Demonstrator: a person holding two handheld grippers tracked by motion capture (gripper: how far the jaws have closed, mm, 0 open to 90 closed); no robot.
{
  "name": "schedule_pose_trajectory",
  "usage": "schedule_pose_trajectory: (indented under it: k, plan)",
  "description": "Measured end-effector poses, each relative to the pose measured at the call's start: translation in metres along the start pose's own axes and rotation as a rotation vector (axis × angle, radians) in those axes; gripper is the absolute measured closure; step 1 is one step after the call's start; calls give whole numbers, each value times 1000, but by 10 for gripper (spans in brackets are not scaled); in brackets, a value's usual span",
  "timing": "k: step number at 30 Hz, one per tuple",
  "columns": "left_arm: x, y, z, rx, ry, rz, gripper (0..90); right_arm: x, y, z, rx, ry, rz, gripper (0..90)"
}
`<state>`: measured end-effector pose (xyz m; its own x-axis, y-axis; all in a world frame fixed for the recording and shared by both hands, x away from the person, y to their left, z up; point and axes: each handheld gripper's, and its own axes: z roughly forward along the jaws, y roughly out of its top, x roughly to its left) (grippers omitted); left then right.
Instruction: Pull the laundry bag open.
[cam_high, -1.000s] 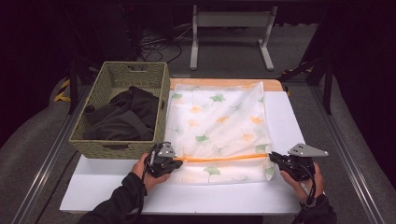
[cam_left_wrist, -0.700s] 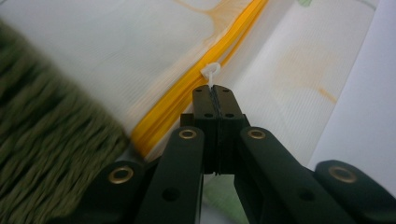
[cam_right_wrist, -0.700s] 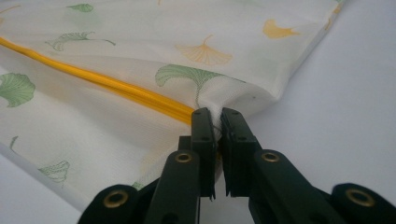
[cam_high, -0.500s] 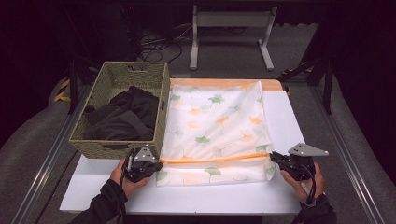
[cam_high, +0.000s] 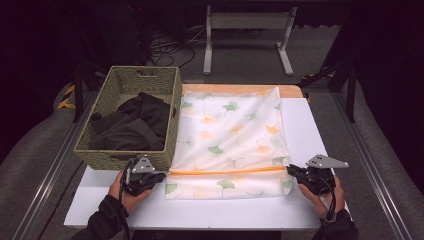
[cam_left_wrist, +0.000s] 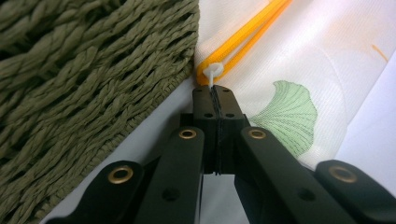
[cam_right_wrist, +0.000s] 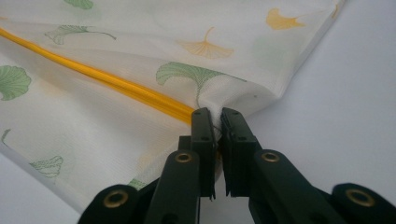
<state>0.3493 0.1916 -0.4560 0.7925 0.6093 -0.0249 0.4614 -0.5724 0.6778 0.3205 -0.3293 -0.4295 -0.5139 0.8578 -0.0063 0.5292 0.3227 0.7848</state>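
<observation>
Just beside the woven basket (cam_high: 131, 120) (dark clothing (cam_high: 131, 125) heaped inside) a white mesh bag (cam_high: 230, 140) printed with ginkgo leaves lies flat on the white table (cam_high: 310, 130). At the bag's basket-side edge, the left gripper (cam_left_wrist: 215, 100) pinches the white zipper pull (cam_left_wrist: 213, 73) of the orange zipper (cam_high: 227, 171). At the far edge from the basket, the right gripper (cam_right_wrist: 215, 122) clamps the bag's fabric at the zipper's end.

Coarse woven wicker basket (cam_high: 102, 150); thin, matt, leaf-printed mesh cloth bag (cam_high: 230, 130).
</observation>
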Motion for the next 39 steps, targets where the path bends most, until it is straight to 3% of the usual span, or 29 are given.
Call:
schedule_pose_trajectory:
  k: [7,13,23,27,31,36,39]
  plan:
    - [-6,4,7,-22,10,10,899,-1,-6,-2,20,-24,15,848]
    - [-8,13,15,-32,51,23,898,-3,-7,1,40,-46,27,848]
    - [-8,12,15,-59,55,14,880,-9,-9,7,44,-65,47,819]
    - [-10,7,10,-75,57,26,813,-11,-11,5,39,-74,54,751]
    - [-10,0,-1,-105,43,37,715,-11,-10,2,22,-85,56,624]
    - [-5,-11,-16,-151,29,49,568,-3,-3,-4,-19,-88,13,527]
    - [-3,-18,-23,-158,48,34,457,6,4,-6,-38,-69,-24,463]
